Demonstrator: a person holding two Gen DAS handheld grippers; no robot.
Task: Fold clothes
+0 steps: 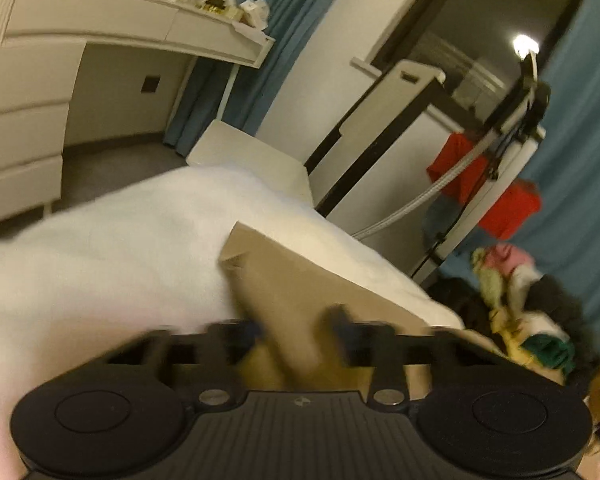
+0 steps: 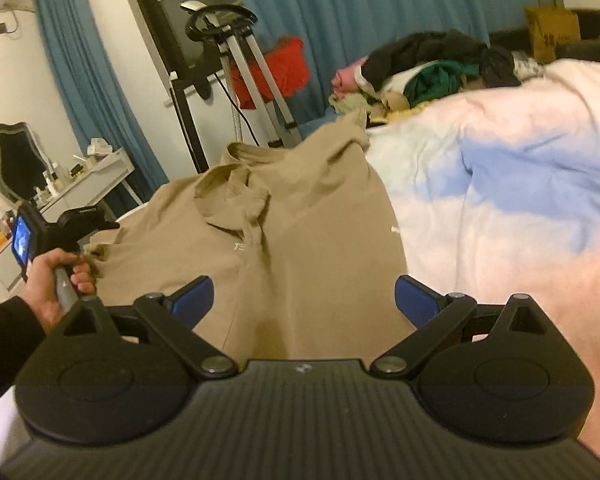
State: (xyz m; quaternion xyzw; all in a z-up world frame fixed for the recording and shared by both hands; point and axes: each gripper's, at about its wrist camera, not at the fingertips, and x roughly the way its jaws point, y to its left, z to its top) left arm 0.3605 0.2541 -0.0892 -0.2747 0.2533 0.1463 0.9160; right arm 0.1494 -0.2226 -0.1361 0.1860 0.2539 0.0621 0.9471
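Note:
A tan polo shirt (image 2: 284, 240) lies spread on the white bed (image 2: 480, 200), collar toward the far side. My right gripper (image 2: 304, 300) is open and empty, its blue-padded fingers (image 2: 194, 294) standing wide apart just above the shirt's lower part. My left gripper (image 1: 296, 328) is shut on the shirt (image 1: 300, 280), pinching its fabric at the left edge; the view is motion-blurred. In the right wrist view the left gripper (image 2: 88, 220) shows at the shirt's left sleeve, held by a hand.
A pile of mixed clothes (image 2: 432, 68) lies at the bed's far side, also in the left wrist view (image 1: 516, 304). A steamer stand (image 2: 236, 64) with red cloth, blue curtains (image 2: 340, 8), a dresser (image 1: 100, 40) and a brown paper bag (image 2: 552, 32) surround the bed.

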